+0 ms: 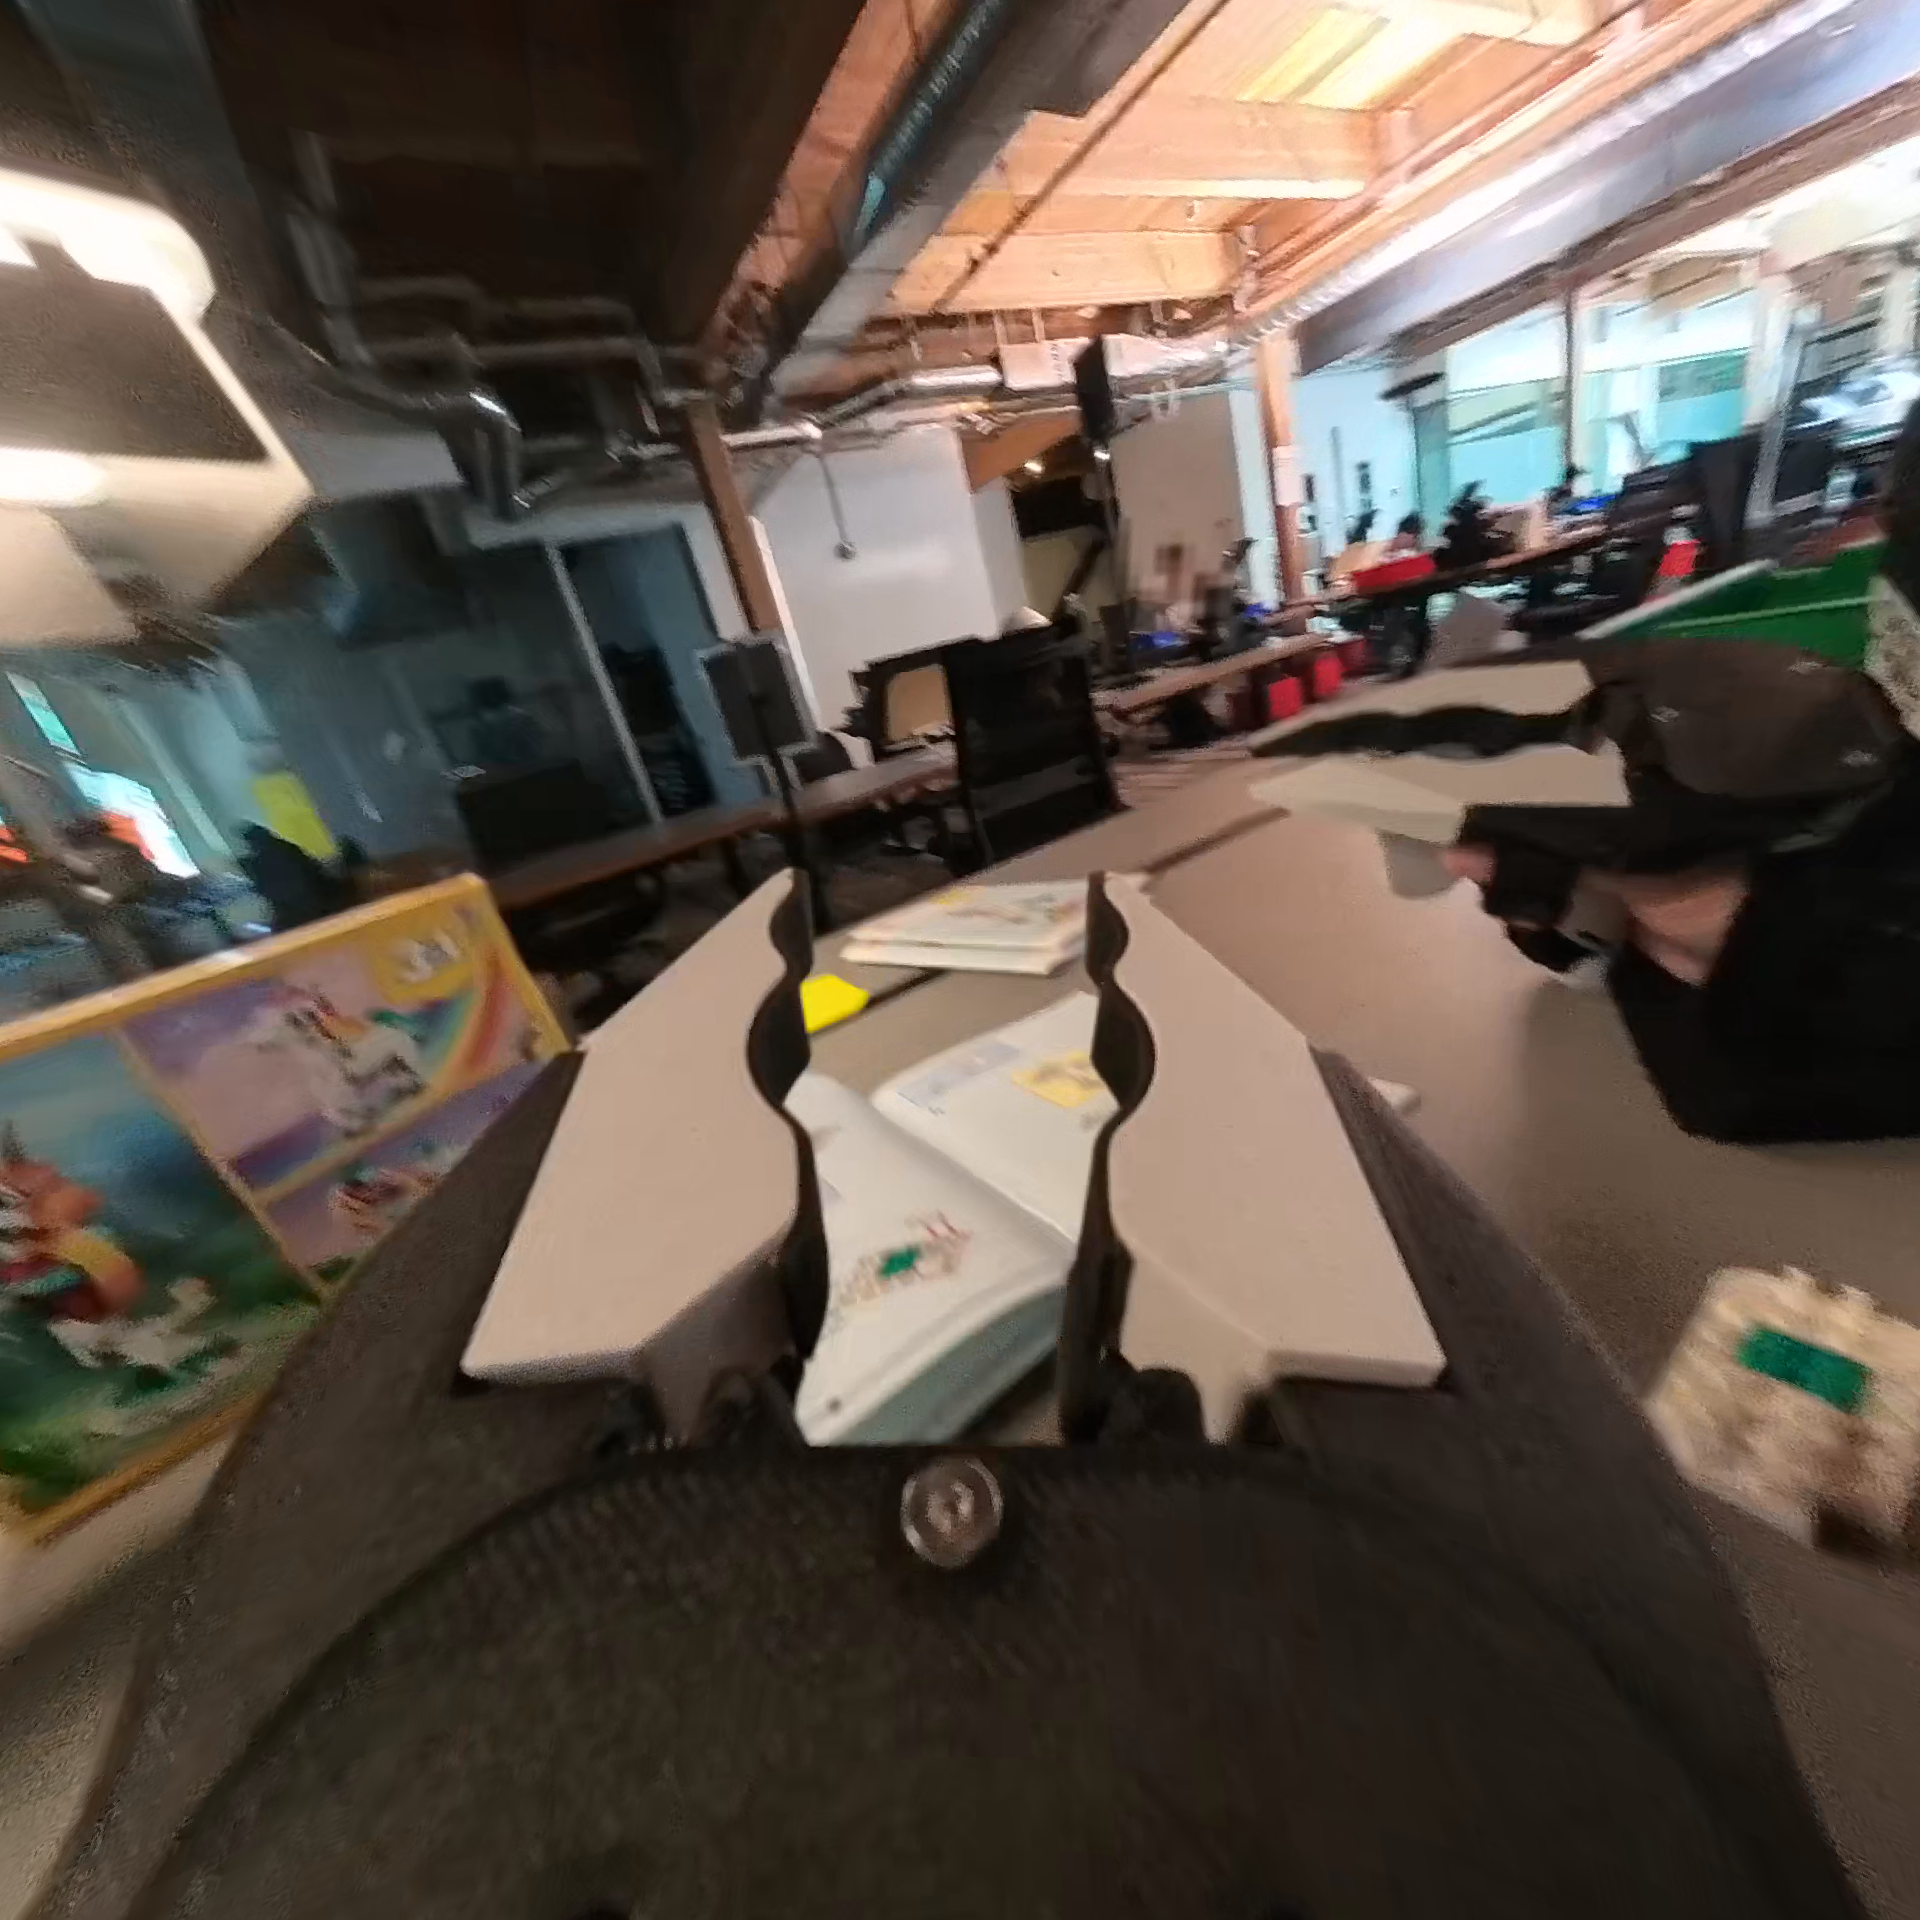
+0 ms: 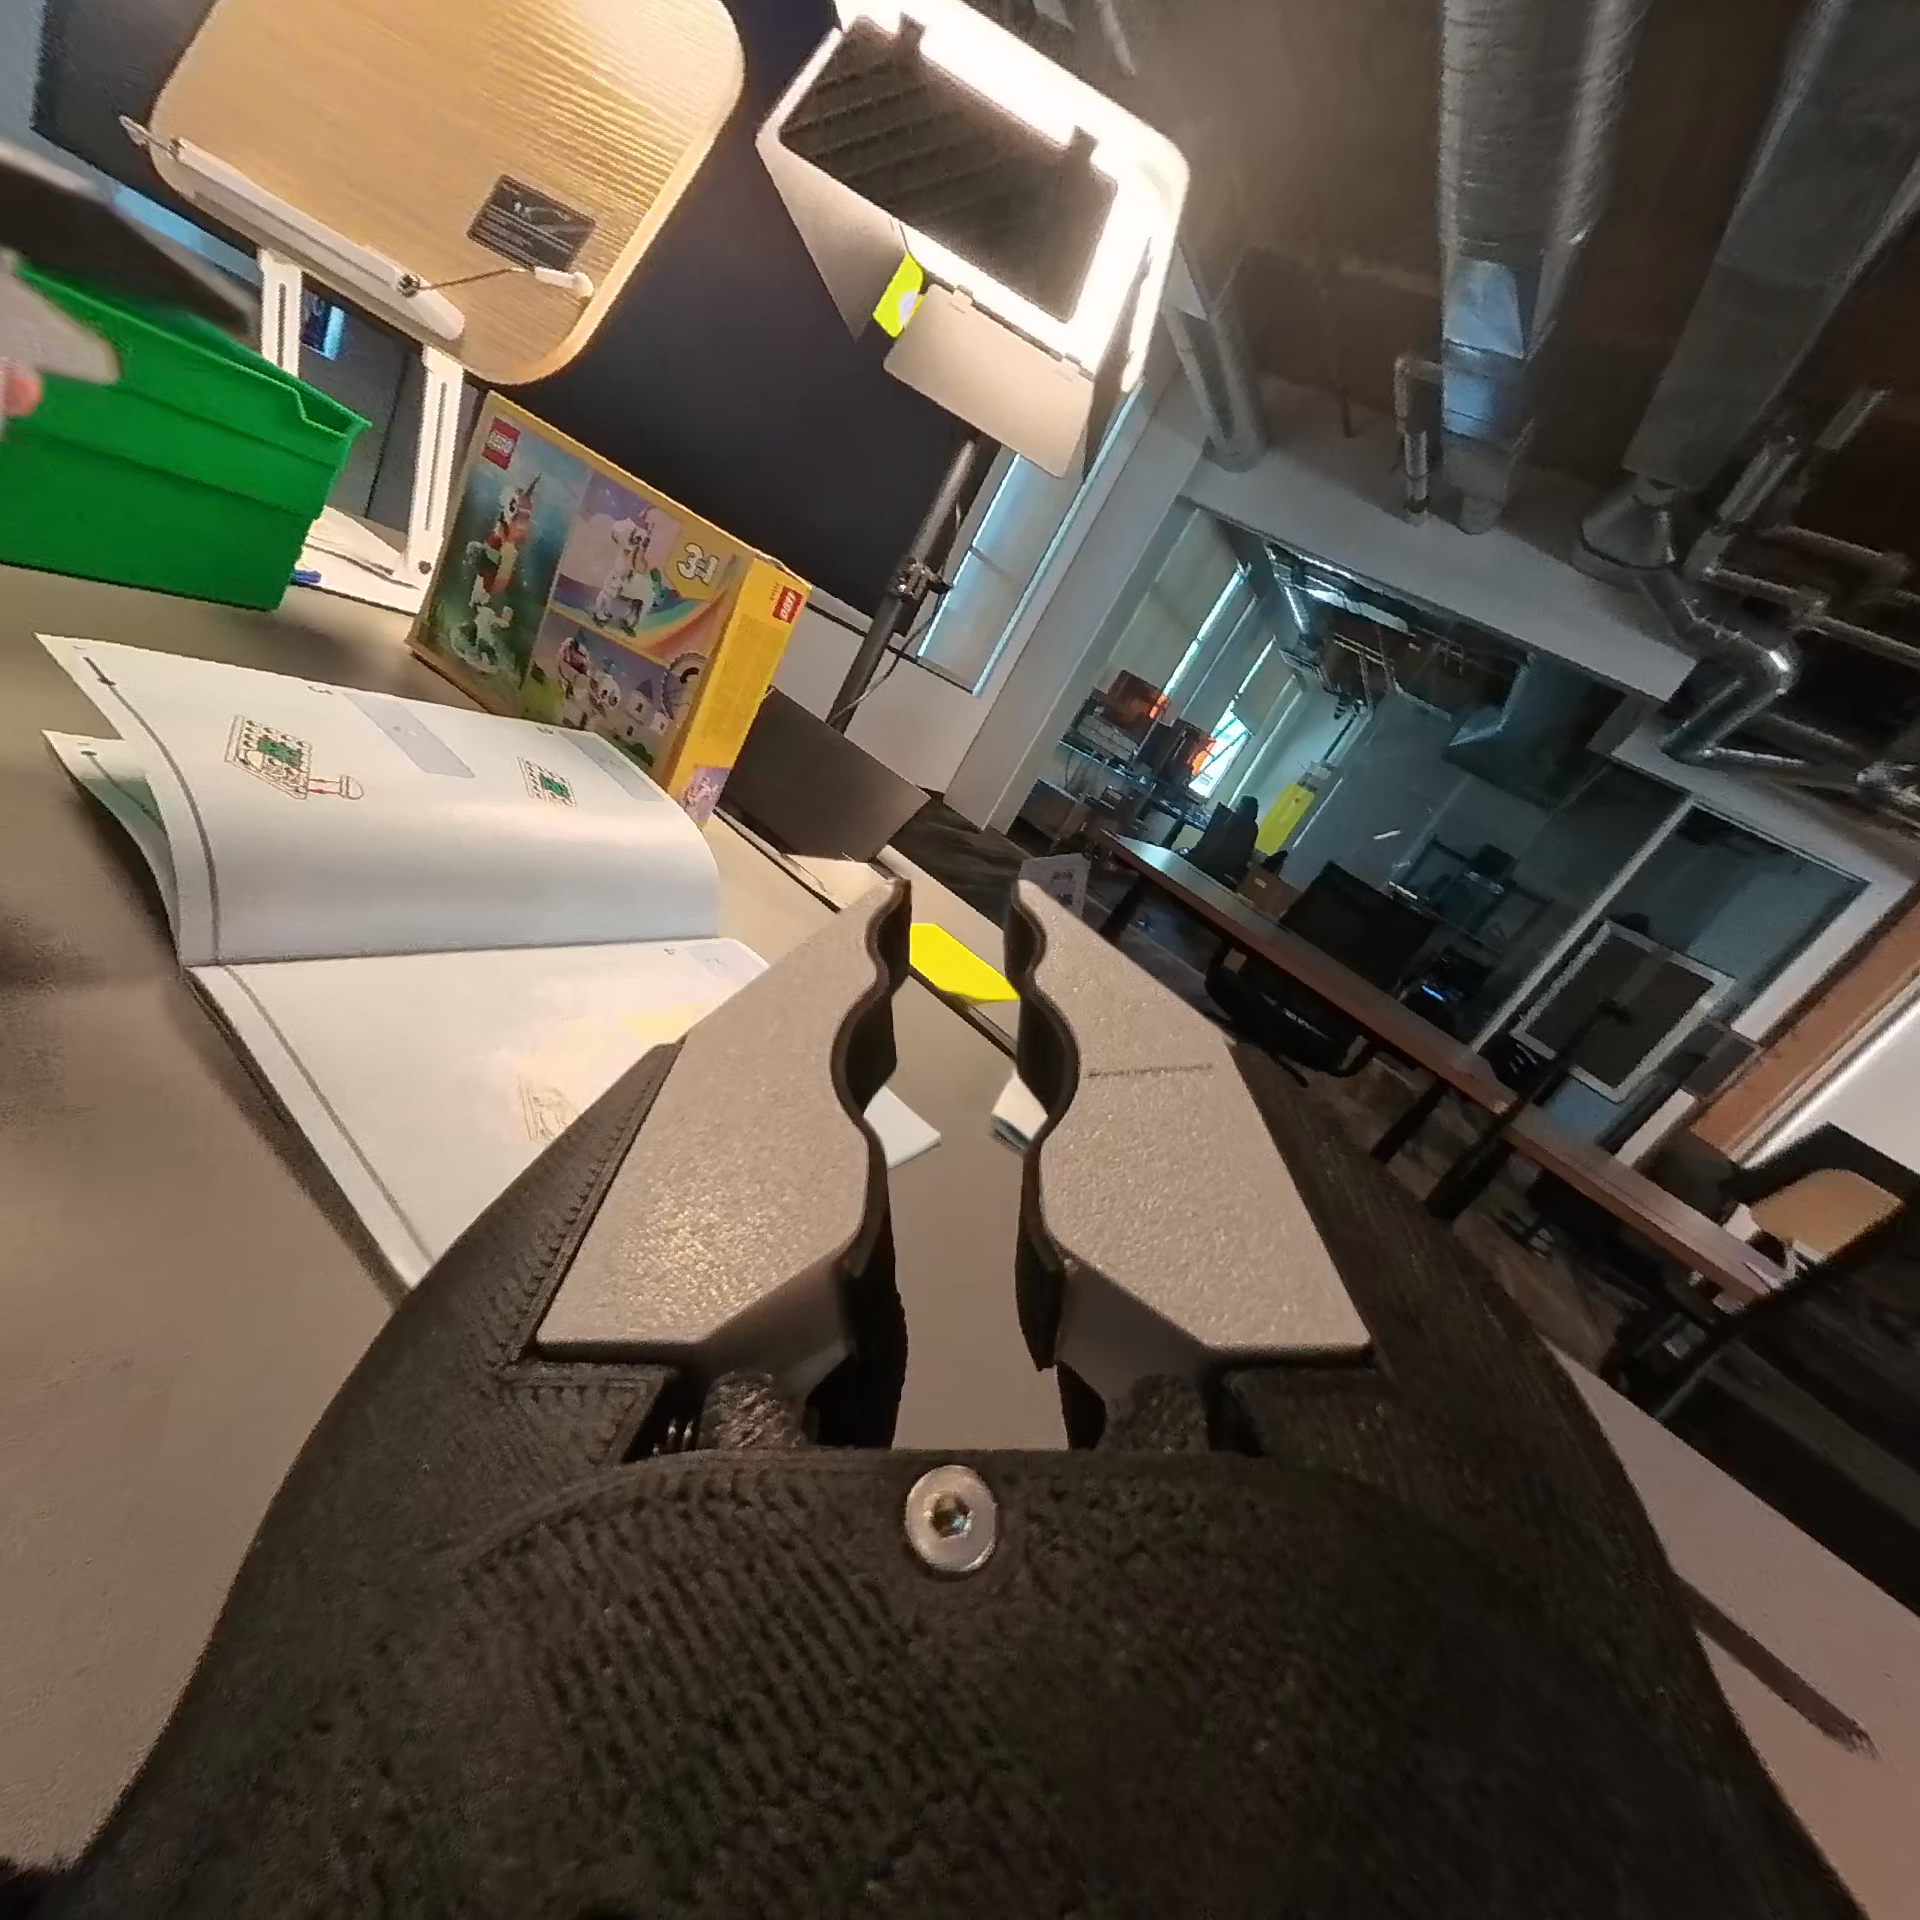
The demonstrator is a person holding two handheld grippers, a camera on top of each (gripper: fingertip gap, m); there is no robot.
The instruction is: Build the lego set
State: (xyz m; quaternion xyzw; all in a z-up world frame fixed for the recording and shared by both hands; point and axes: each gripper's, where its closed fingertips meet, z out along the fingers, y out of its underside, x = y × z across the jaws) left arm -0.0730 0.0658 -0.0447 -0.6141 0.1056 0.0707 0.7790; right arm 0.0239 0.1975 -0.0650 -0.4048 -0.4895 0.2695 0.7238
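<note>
My left gripper (image 1: pixel 948 899) is open and empty above the grey table, with the open instruction booklet (image 1: pixel 935 1226) showing between its fingers. A small white lego build with a green plate on top (image 1: pixel 1797 1397) lies on the table at the lower right, apart from the gripper. My right gripper (image 2: pixel 956 904) is open and empty, tilted, over the table edge. It also shows in the left wrist view (image 1: pixel 1455 769), held by a hand at the right. The booklet (image 2: pixel 416 862) lies to the left of the right gripper.
The lego box (image 1: pixel 239 1132) stands at the left and shows in the right wrist view (image 2: pixel 613 613). A green bin (image 2: pixel 156 488) stands behind it. Closed booklets (image 1: pixel 987 925) and a yellow note (image 1: pixel 831 1001) lie farther off. A lamp on a stand (image 2: pixel 977 239) stands at the table's edge. My right fingertips sit around 15 cm from my left ones.
</note>
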